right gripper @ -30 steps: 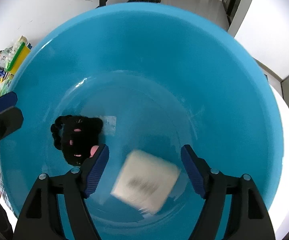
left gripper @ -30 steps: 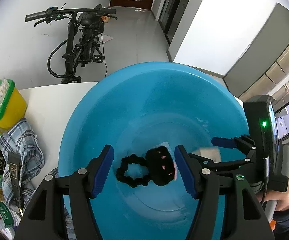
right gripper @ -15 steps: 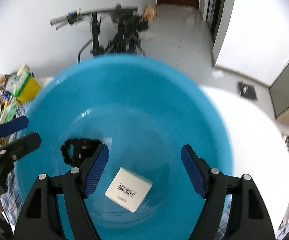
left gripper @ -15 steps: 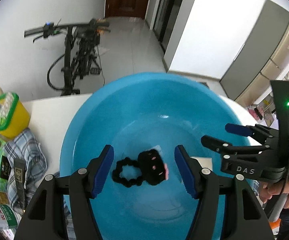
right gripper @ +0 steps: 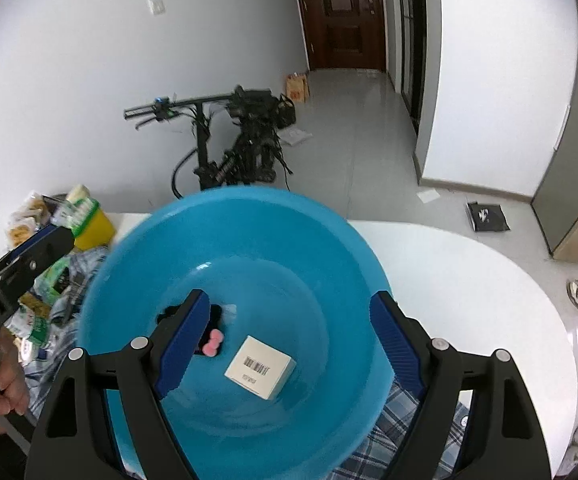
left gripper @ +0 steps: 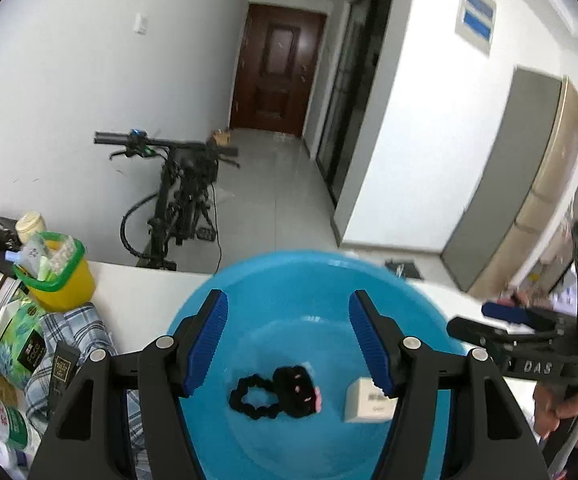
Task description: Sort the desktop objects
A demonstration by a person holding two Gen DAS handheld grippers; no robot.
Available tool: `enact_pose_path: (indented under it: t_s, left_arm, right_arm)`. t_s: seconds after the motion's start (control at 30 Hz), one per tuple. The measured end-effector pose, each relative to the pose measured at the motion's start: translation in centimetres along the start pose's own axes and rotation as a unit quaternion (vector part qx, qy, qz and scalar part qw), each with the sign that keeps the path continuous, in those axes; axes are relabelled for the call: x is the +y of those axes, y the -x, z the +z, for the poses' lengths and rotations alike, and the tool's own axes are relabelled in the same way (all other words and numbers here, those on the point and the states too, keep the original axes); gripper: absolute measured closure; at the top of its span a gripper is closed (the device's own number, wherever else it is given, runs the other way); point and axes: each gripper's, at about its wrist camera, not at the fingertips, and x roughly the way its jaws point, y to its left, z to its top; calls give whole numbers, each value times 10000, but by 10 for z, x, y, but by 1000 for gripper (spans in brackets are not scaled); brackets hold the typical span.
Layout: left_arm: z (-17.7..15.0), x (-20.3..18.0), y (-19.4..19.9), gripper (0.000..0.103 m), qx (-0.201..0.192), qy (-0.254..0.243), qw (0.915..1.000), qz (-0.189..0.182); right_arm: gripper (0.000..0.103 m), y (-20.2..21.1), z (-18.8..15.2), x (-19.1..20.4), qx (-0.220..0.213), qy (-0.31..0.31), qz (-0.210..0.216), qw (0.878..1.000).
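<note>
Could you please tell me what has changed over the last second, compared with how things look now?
Both the left gripper and the right gripper have pulled up and back from the round blue plastic basin, jaws open and empty. The small white barcoded box, blurred a second ago, now lies still. The black fuzzy hair tie stayed where it was in the basin.

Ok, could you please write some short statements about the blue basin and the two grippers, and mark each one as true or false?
1. The white box lies inside the blue basin. True.
2. The right gripper is shut on the white box. False: it is open and holds nothing; the box lies in the basin below it.
3. The black hair tie lies inside the basin. True.
4. The left gripper is open. True.
5. The yellow container stands inside the basin. False: it stands on the table, to the left of the basin.
</note>
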Motion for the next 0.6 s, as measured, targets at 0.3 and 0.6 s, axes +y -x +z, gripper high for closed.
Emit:
enact_pose_path:
  t_s: [0.3,0.6]
  left_arm:
    - [6,-8,43,17,-596,-276,9978,93]
    - [-8,-27,85,17,-814,-694,9940,220]
  right_arm:
    - [15,66,-5,12,-721,139,124,9972]
    - [0,112,-23,19,-1564,438,-452,9857]
